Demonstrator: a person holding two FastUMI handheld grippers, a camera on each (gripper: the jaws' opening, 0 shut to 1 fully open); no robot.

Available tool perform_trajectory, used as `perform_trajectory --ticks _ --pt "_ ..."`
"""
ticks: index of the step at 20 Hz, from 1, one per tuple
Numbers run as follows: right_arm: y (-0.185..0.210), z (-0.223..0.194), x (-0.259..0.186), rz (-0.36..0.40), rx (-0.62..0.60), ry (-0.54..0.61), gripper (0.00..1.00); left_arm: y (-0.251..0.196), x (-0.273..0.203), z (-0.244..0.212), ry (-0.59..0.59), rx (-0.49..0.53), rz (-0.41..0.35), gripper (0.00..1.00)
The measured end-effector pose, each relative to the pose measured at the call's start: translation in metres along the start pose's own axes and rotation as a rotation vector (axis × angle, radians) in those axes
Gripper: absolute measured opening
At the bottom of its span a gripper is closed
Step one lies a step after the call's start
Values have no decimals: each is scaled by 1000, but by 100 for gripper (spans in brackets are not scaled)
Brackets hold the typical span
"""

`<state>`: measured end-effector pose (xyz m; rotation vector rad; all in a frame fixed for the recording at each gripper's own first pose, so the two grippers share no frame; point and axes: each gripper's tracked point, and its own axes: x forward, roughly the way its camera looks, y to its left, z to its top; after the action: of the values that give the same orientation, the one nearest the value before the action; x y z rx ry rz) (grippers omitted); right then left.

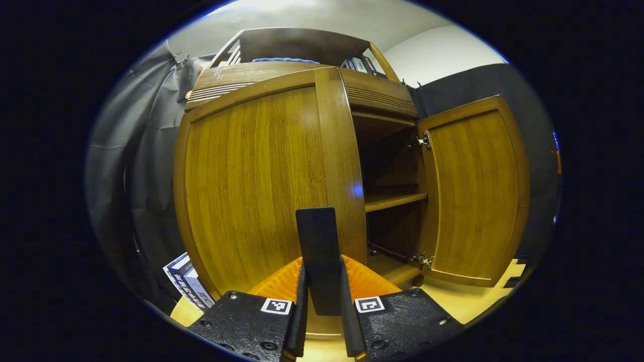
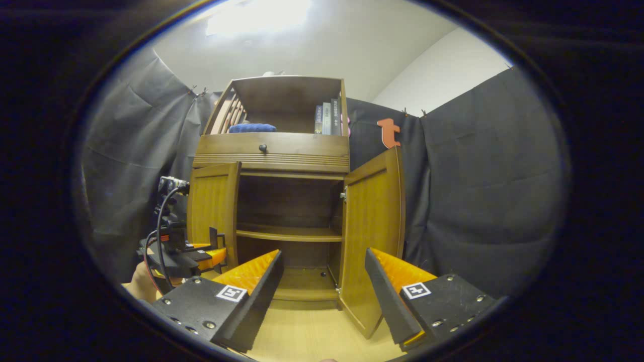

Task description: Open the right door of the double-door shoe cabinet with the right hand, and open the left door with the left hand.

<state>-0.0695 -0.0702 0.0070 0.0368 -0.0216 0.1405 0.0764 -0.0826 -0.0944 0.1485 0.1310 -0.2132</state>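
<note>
The shoe cabinet (image 2: 271, 151), of warm brown wood with vertical grain, stands in the centre of the right gripper view against the dark cloth wall, on a pale wooden floor (image 2: 312, 342). Its right door (image 2: 372, 236) is swung wide, showing a dark interior with one shelf (image 2: 289, 234); above the doors sits a drawer with a round knob (image 2: 262, 147), and above that an open compartment holding books (image 2: 327, 118) and a blue cloth (image 2: 251, 127). The left door (image 1: 261, 186) takes up the centre of the left gripper view, partly ajar, with its handle (image 1: 317, 251) rising as a dark upright bar. The left gripper (image 1: 322, 301) is clamped on that handle, both fingers pressing its sides. The right gripper (image 2: 324, 281) hangs at lower centre of its own view, jaws spread wide and holding nothing.
</note>
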Motion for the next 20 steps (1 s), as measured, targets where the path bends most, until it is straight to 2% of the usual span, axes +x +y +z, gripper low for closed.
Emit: perform_trajectory --ticks 2,4,6,8,9,12,20 --pt "2 1 -1 9 -9 -2 96 1 -3 0 10 -22 -5 33" --pt "5 4 -3 18 -19 -5 94 1 -6 -1 18 -30 -5 33" --pt "8 10 -5 21 -29 -14 99 3 -10 -1 21 -30 2 33" --pt "9 13 -6 15 -38 -22 96 4 -14 -2 24 -31 9 31" --pt "7 13 -6 11 -38 -24 94 5 -16 -2 27 -30 12 33" --pt "8 11 -5 15 -23 -19 96 6 -20 -2 29 -41 15 31" --pt "2 7 -12 24 -6 -18 96 8 -28 -4 43 -44 35 33"
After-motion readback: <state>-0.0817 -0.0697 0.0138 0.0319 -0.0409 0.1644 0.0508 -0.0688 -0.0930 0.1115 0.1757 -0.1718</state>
